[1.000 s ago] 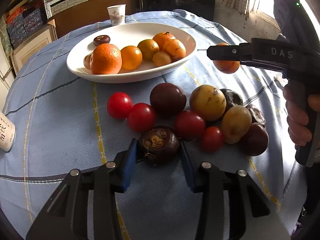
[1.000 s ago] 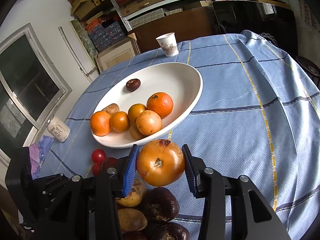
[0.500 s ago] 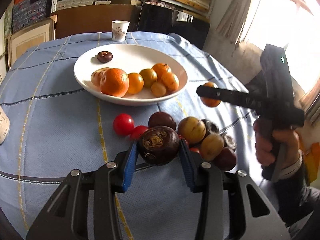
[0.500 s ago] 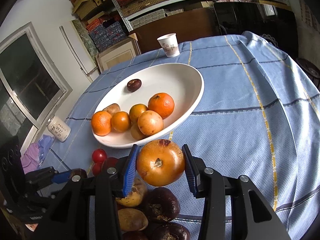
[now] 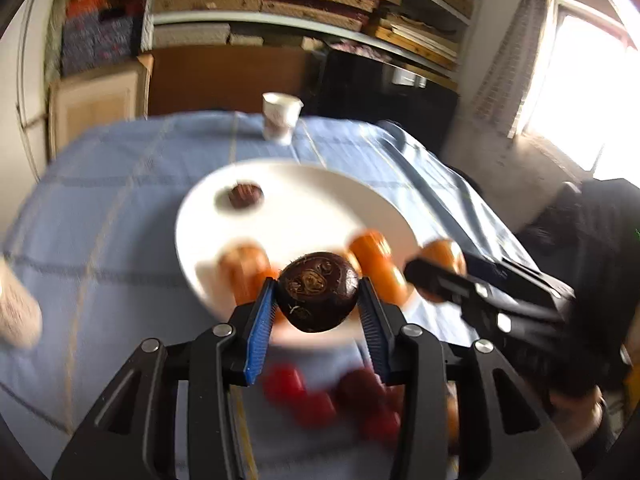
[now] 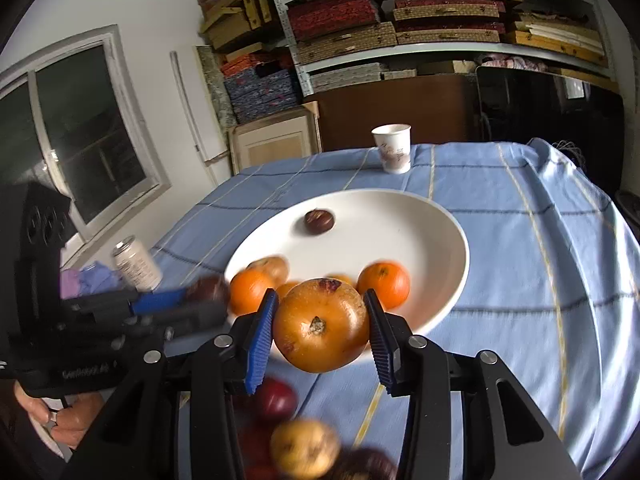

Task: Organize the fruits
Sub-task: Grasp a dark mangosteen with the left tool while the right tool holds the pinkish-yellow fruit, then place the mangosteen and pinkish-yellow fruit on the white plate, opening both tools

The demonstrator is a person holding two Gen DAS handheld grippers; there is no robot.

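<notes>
Both grippers have lifted since the earlier frames & now hang over the near rim of the white plate (image 6: 452, 280) instead of over the loose fruit pile. Left gripper (image 5: 318, 300) is clamped on a dark brown fruit (image 5: 318, 292) w/ pale swirl marks on its skin; the blue pads (image 5: 262, 320) press both sides, fruit clear of the cloth. Right gripper (image 6: 320, 328) is clamped on a big orange fruit (image 6: 322, 326), stem end facing the camera, dark blotch on top; it's also off the table. In the left wrist view the right gripper comes in from the right edge, orange fruit at its tip, just beside the plate rim.

On the plate: one small dark fruit (image 6: 319, 221) alone toward the far side, a bunch of oranges (image 6: 384, 283) & a tan fruit (image 6: 269, 269) crowded at the near side. Left wrist view is heavily motion-blurred, so exact count there can't be told.

Off the plate, on the blue checked tablecloth (image 6: 540, 264): red tomatoes (image 5: 284, 384) & a yellowish fruit (image 6: 304, 446) nearest the cameras, blurred. Paper cup (image 6: 393, 148) stands upright beyond the plate, well apart. White can (image 6: 136, 264) sits tilted at the table's left edge near a purple cloth (image 6: 86, 280). A hand (image 6: 60, 416) grips the left tool's handle at lower left.
</notes>
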